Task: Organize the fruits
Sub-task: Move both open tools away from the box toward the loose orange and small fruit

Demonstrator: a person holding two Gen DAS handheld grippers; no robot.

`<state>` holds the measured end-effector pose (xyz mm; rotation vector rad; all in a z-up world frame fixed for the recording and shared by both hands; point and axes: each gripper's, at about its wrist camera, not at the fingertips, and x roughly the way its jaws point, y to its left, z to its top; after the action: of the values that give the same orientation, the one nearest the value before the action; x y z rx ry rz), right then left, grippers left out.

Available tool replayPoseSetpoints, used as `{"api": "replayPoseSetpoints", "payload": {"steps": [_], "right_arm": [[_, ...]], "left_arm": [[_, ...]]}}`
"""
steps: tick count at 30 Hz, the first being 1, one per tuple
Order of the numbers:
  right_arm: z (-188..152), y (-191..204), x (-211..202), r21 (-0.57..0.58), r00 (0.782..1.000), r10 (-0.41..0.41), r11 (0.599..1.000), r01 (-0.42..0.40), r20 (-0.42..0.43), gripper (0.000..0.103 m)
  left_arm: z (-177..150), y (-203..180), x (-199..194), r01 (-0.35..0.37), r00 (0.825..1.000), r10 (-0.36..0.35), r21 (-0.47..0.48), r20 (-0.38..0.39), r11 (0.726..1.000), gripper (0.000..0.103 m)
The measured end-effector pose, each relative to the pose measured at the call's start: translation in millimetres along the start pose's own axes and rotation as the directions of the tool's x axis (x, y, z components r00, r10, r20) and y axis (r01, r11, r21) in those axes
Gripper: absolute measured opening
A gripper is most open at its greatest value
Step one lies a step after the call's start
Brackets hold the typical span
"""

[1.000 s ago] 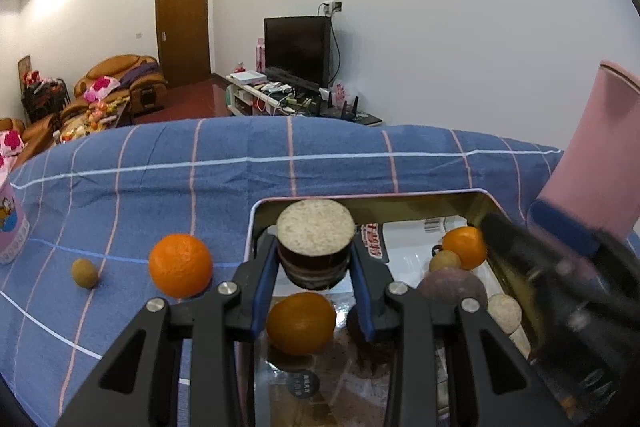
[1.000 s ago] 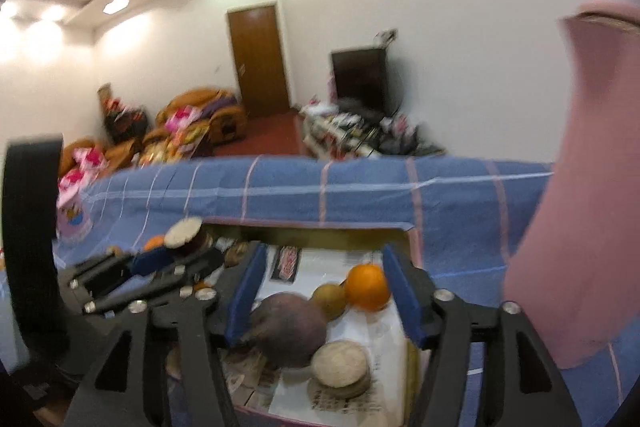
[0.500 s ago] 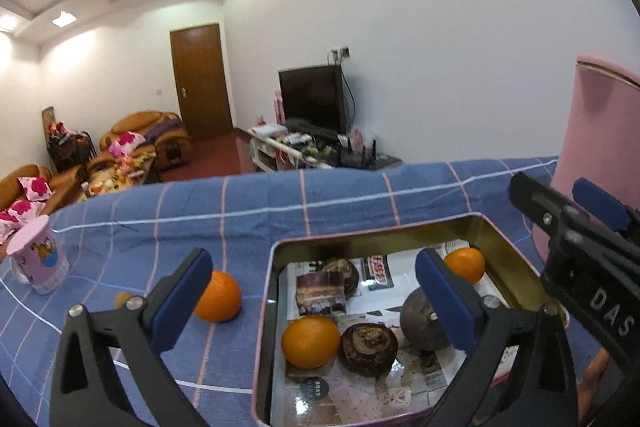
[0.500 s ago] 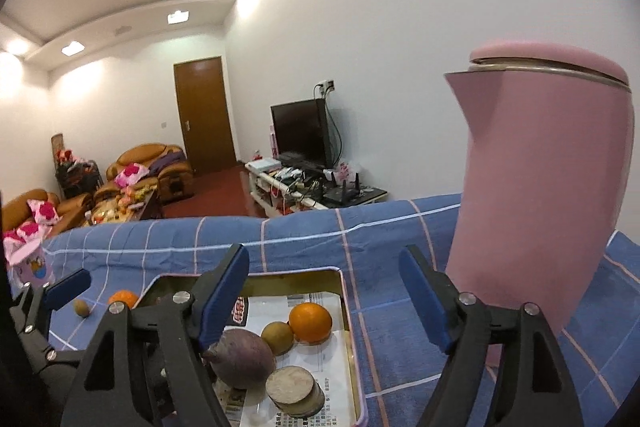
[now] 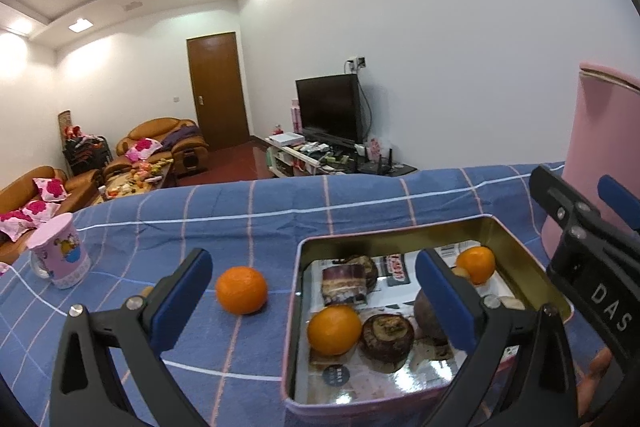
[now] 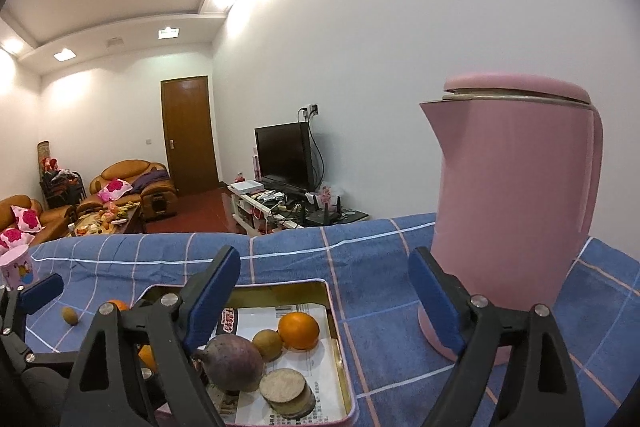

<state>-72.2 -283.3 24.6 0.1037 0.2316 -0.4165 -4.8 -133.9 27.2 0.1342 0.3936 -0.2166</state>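
A gold tin tray point(image 5: 532, 267) on the blue checked cloth holds two oranges point(image 5: 334, 329), a cut brown piece point(image 5: 345, 285), a dark round fruit point(image 5: 387, 337), a purple bulb point(image 6: 232, 361), a kiwi point(image 6: 267, 345) and flat round slices point(image 6: 286, 389). A loose orange point(image 5: 241, 289) lies on the cloth left of the tray. A small kiwi point(image 6: 69, 315) lies further left. My left gripper point(image 5: 316, 303) is open and empty above the tray's left side. My right gripper point(image 6: 324, 303) is open and empty above the tray's right edge.
A tall pink kettle point(image 6: 516, 211) stands right of the tray. A pink cartoon cup point(image 5: 60, 255) stands at the far left of the cloth. The table's far edge drops to a living room with sofas and a TV.
My left gripper let go of the cut brown piece into the tray, opened wide and rose. My right gripper also pulled up and back from the tray.
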Motion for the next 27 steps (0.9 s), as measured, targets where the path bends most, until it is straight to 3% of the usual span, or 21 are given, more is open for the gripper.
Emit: {"api": "replayPoseSetpoints", "payload": {"steps": [10, 27], "right_arm": [[-5.8, 7.5, -21.6, 0.028, 1.000, -0.017, 0.999, 0.018, -0.021, 0.087], [-11.0, 41.8, -43.7, 0.012, 0.999, -0.044, 0.999, 0.044, -0.027, 0.087]], "left_arm": [[-6.5, 13.0, -11.8, -0.035, 0.999, 0.035, -0.007, 0.013, 0.999, 0.103], [-16.7, 60.0, -18.0, -0.025, 1.000, 0.025, -0.074, -0.001, 0.997, 0.103]]}}
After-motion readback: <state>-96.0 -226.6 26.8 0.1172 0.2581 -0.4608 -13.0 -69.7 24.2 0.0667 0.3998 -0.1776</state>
